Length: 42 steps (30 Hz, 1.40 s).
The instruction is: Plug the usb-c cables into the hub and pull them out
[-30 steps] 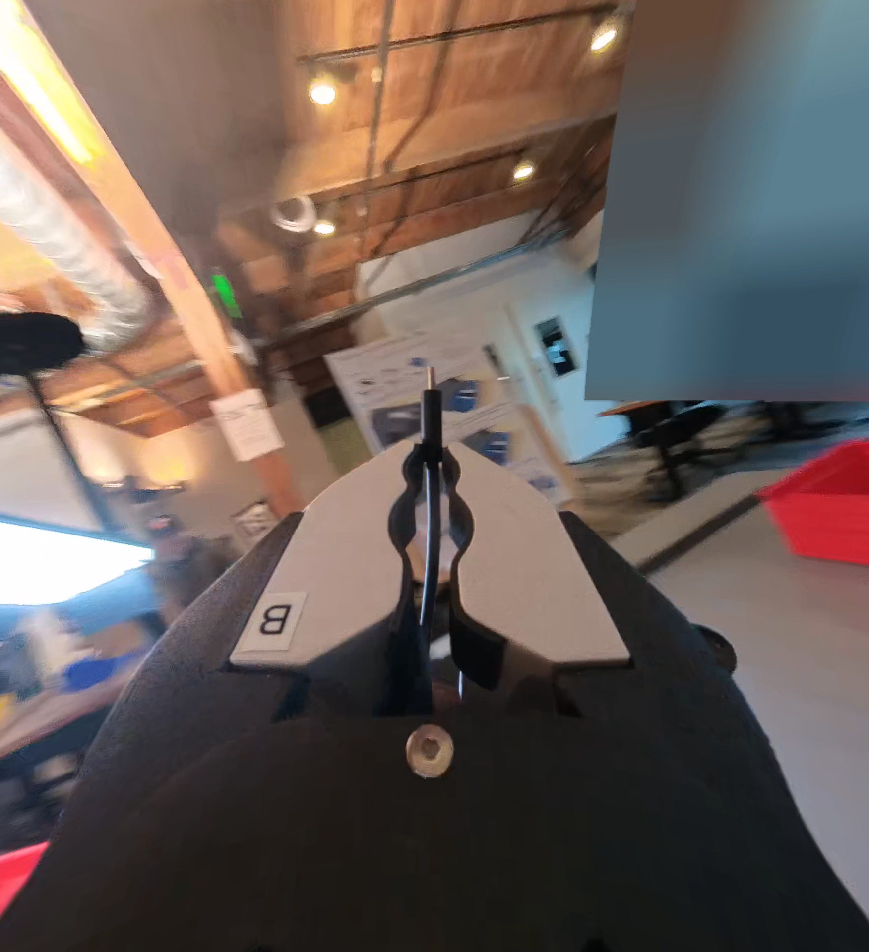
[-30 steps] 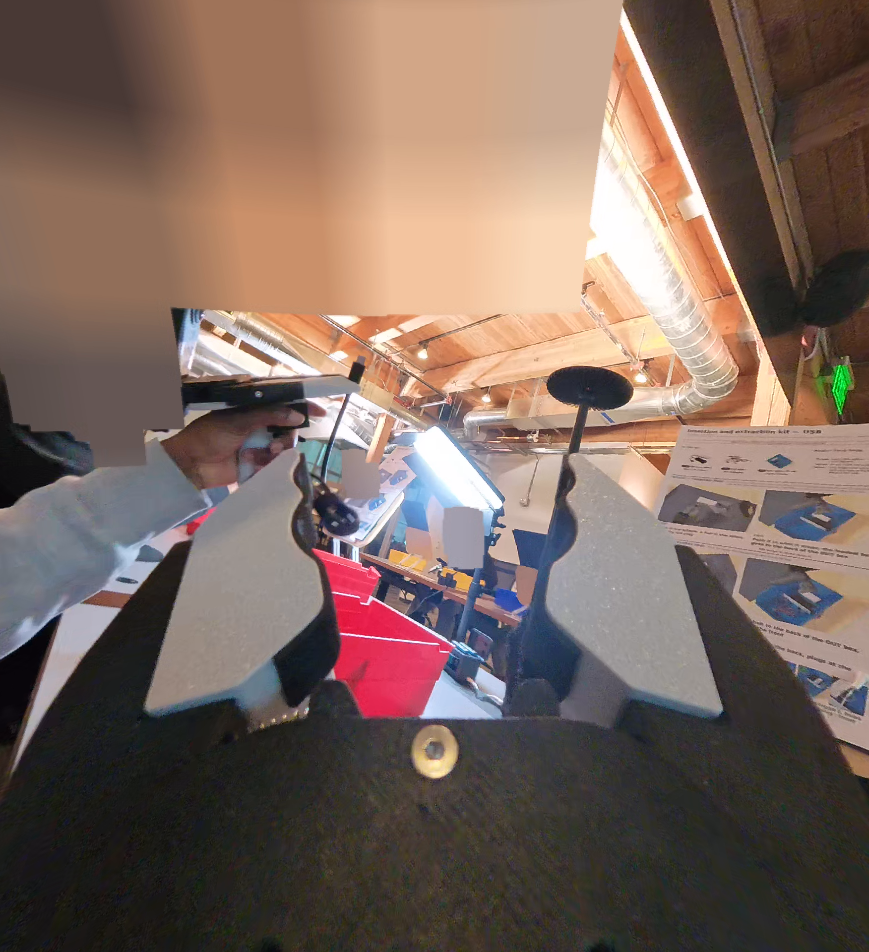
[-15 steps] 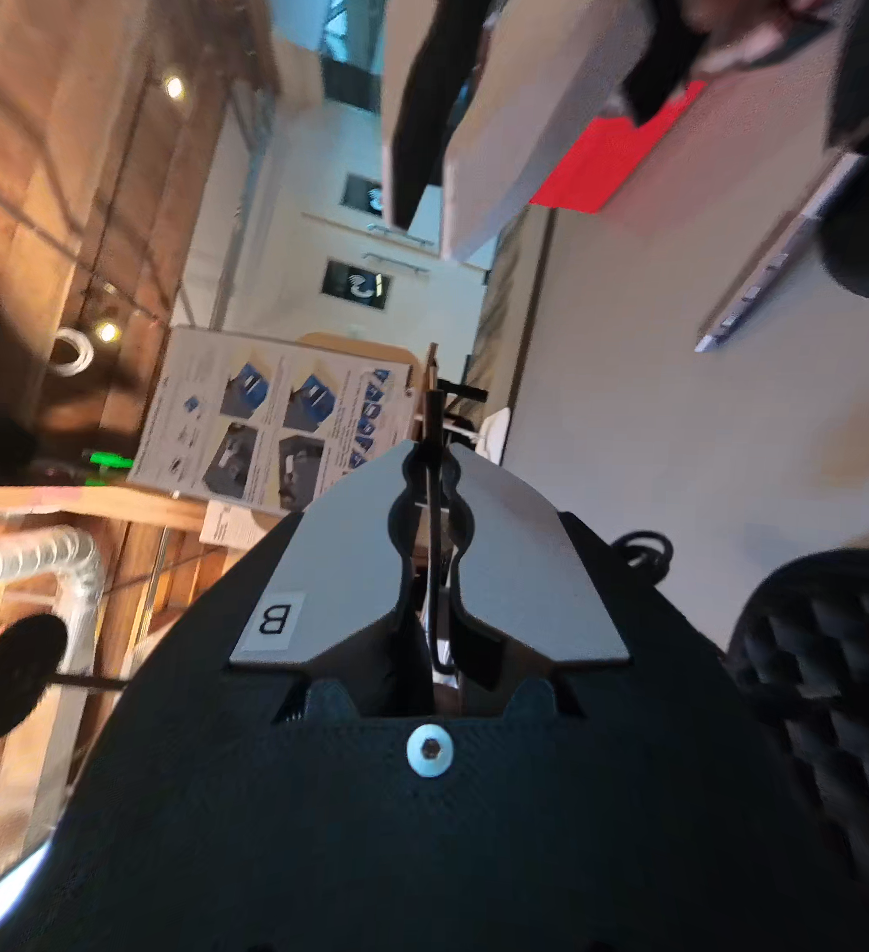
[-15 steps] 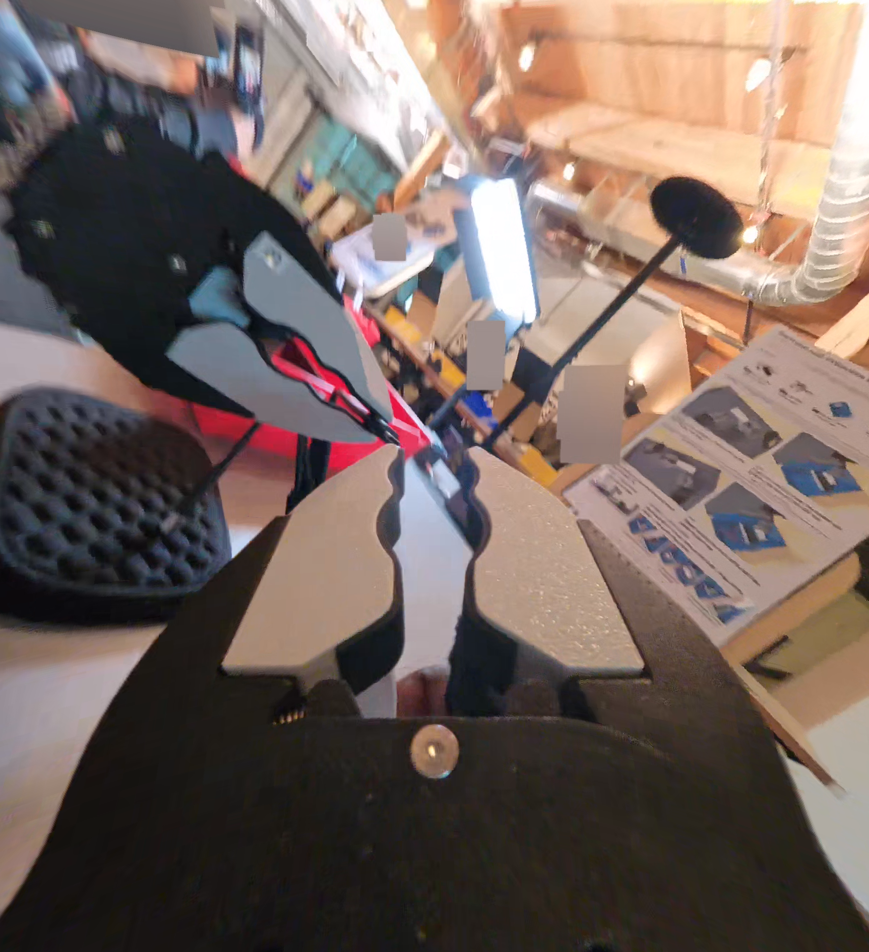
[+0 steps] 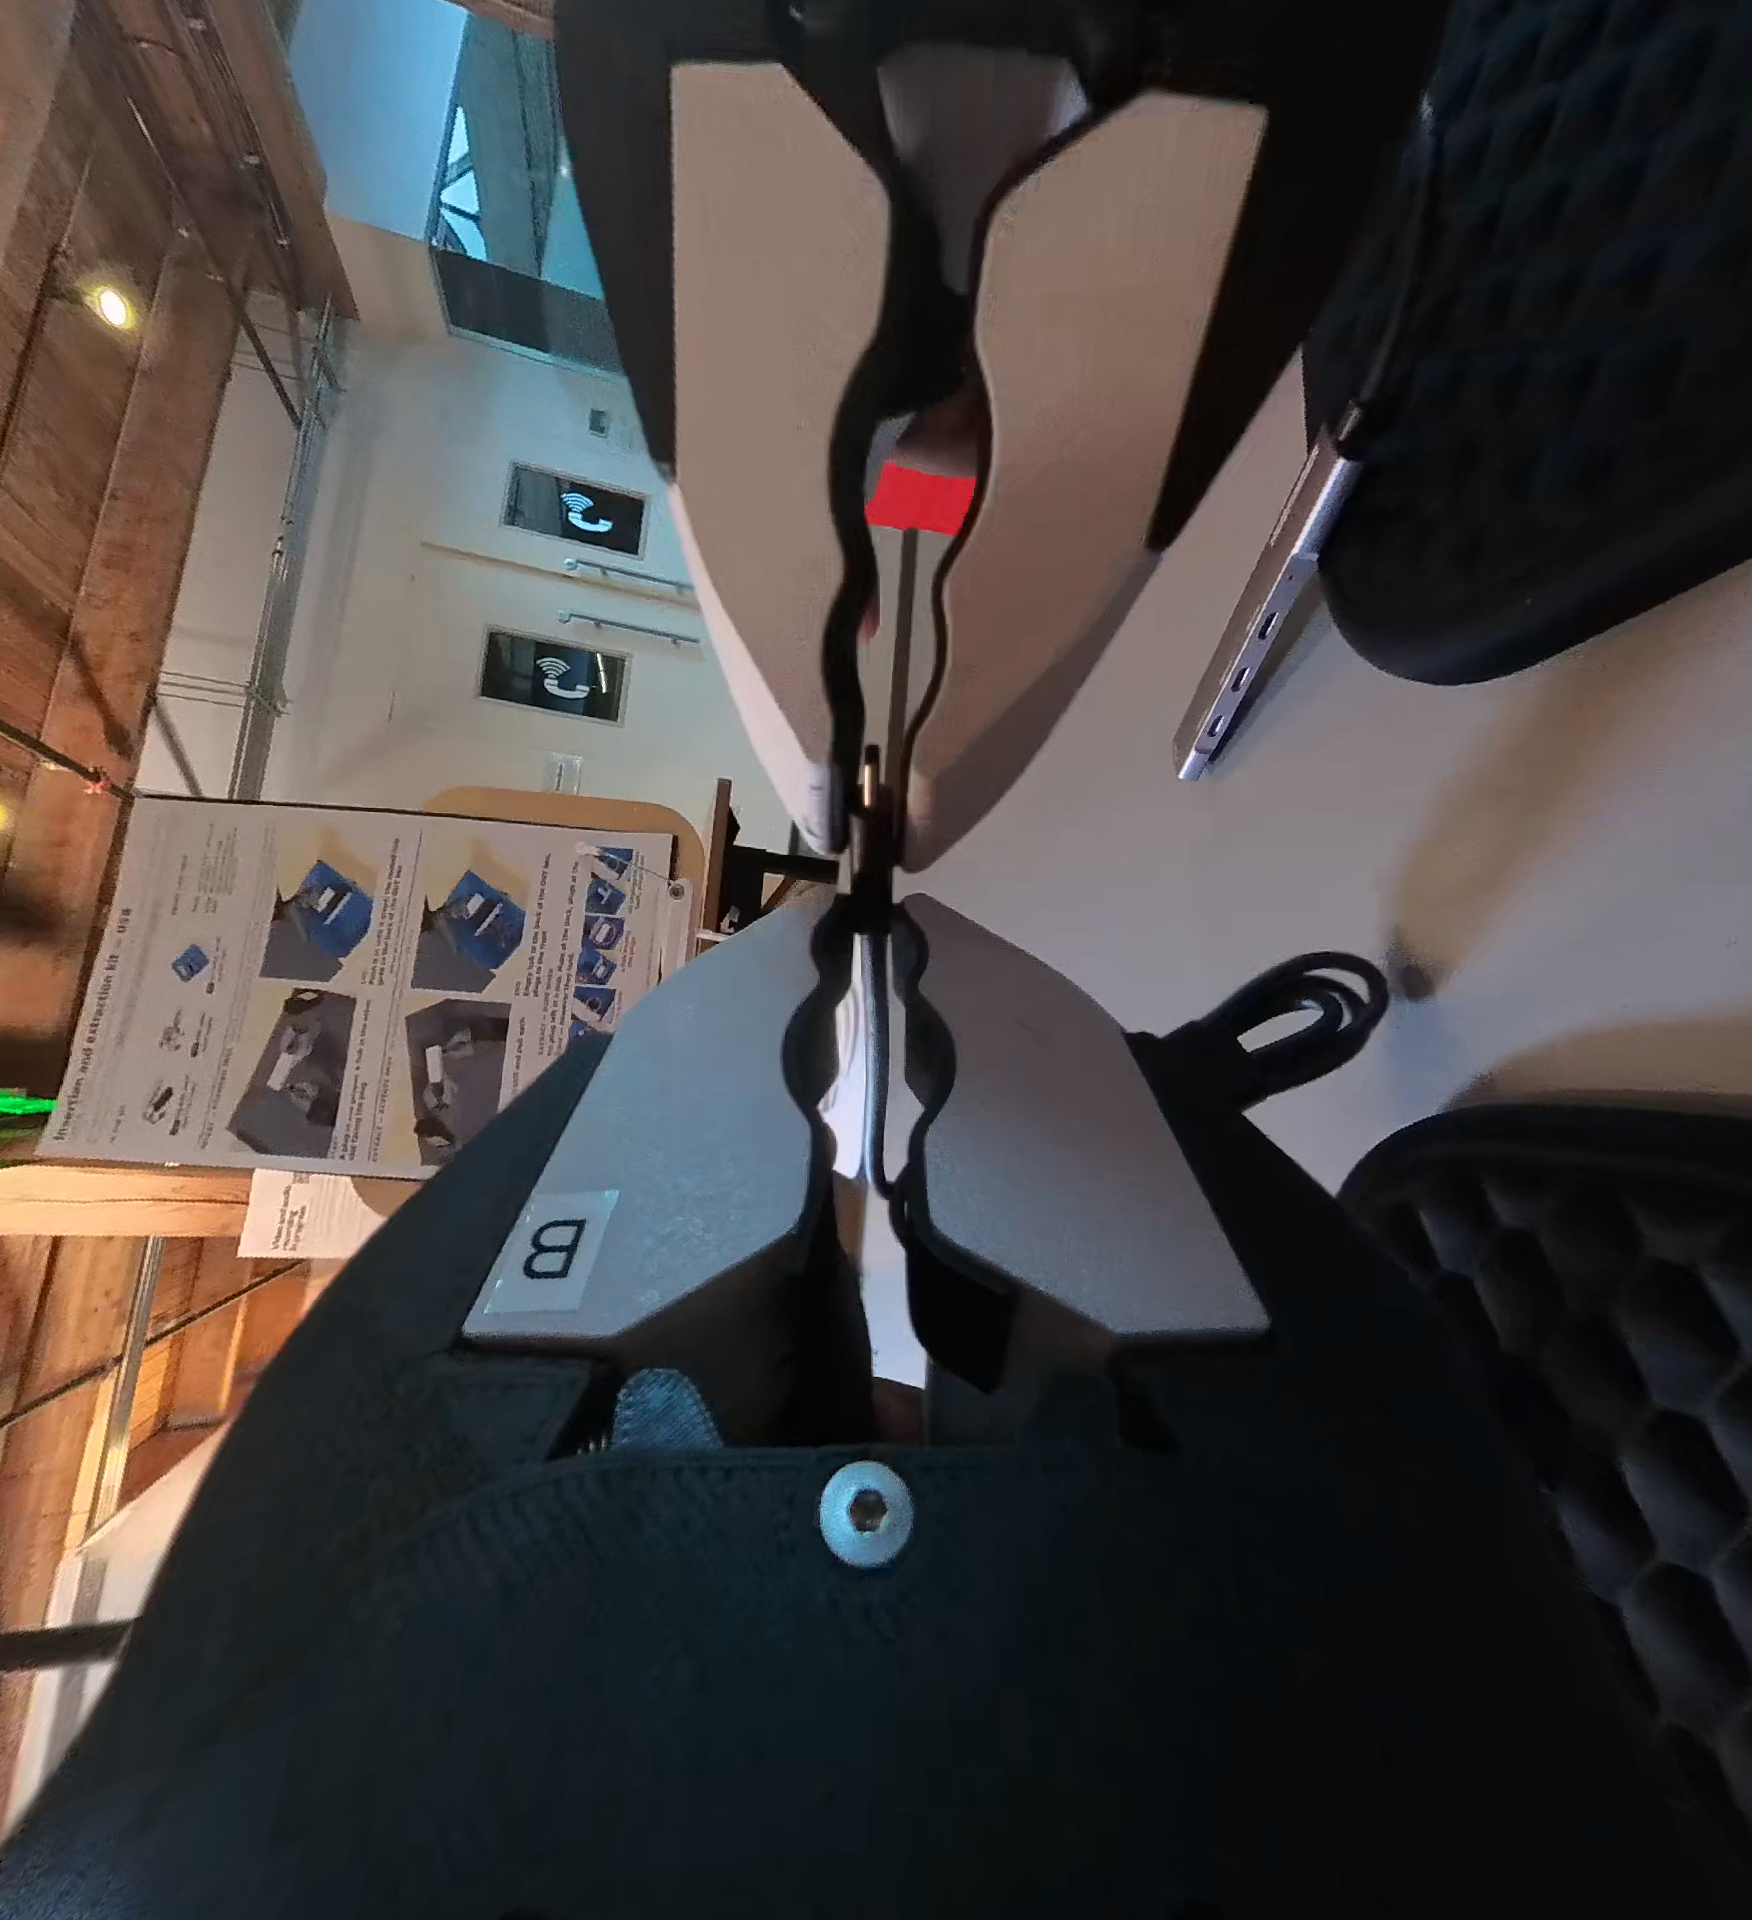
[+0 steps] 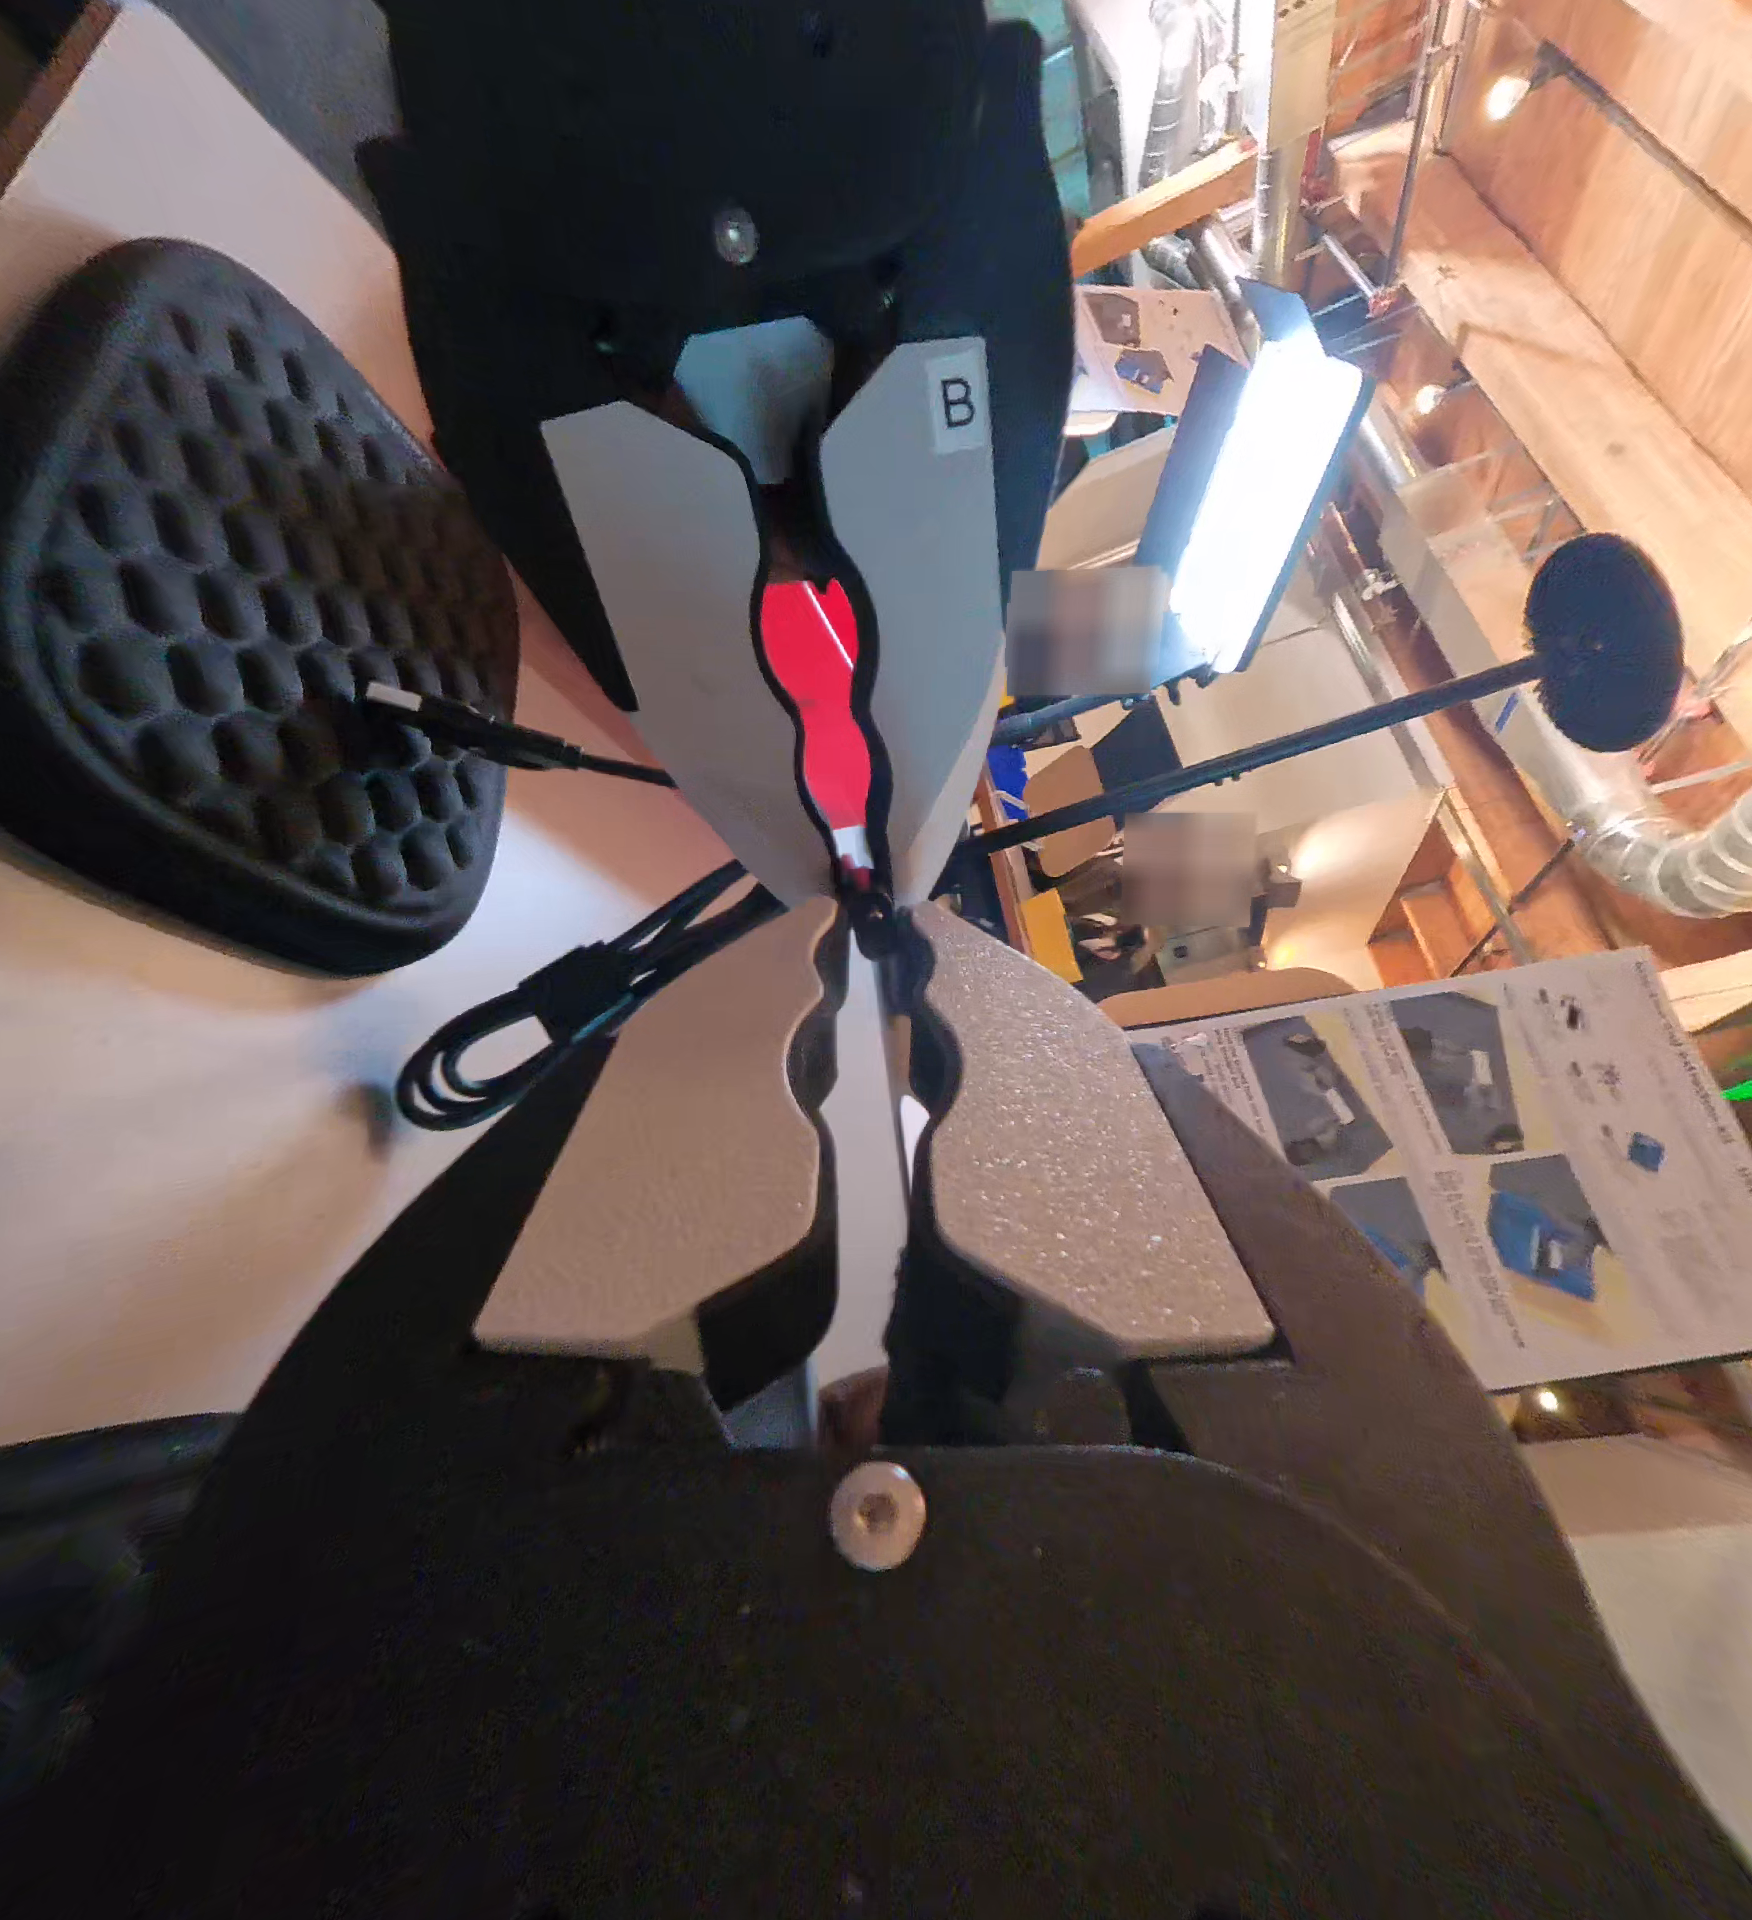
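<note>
My left gripper is shut on a thin black usb-c cable, whose metal plug sticks out past the fingertips. My right gripper faces it tip to tip, its jaws closed onto that plug. In the right wrist view the right gripper meets the left gripper the same way. The cable's coiled bundle lies on the white table, and its other plug rests on a black pad. The silver hub lies on the table, partly under a black pad.
Black dimpled pads lie on the table. An instruction poster stands at the table's far edge. A red bin shows between the left jaws. A light panel and a microphone stand are behind. Left and right tips are no more than a few centimetres apart.
Both grippers swung down from pointing at the ceiling and came together tip to tip. My right gripper, wide open a second ago, has closed onto the plug held by the left.
</note>
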Each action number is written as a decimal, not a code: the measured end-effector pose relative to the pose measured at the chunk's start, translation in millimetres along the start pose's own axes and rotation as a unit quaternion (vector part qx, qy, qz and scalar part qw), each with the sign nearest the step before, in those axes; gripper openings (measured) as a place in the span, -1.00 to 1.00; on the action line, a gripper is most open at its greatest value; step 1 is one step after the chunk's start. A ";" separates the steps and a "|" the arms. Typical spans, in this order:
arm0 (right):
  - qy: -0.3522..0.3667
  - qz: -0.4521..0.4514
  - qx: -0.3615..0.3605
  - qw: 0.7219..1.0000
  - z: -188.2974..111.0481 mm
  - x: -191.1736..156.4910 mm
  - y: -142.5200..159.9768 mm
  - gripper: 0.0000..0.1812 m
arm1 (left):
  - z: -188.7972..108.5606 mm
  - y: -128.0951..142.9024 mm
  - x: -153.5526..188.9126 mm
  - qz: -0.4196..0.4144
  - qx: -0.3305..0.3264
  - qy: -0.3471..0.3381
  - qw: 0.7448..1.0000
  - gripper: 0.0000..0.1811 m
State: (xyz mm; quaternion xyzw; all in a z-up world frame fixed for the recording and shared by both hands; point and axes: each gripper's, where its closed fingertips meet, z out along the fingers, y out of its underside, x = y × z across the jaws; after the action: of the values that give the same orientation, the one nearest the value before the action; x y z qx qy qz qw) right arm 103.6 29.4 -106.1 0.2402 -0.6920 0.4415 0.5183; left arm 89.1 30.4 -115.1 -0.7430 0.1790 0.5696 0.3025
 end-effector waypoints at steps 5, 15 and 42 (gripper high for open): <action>0.035 -0.002 0.012 0.999 -4.3 13.9 -1.1 -0.93 | -1.5 -1.7 -14.5 -0.172 0.035 -0.033 0.984 -0.86; 0.095 0.068 0.160 0.980 -19.9 51.2 -31.2 -0.93 | -37.9 -56.7 -39.6 -0.778 0.424 0.202 0.416 -0.48; -0.179 0.142 0.260 0.938 -40.1 14.8 -78.6 -0.92 | -73.0 -76.6 -22.3 -0.689 0.487 0.371 0.388 -0.77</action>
State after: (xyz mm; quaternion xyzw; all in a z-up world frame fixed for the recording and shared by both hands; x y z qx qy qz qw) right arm 180.9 26.9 -61.0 0.3410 -0.6608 0.6249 0.2376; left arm 183.3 38.6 -62.7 -0.4758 -0.0531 -0.3501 0.8051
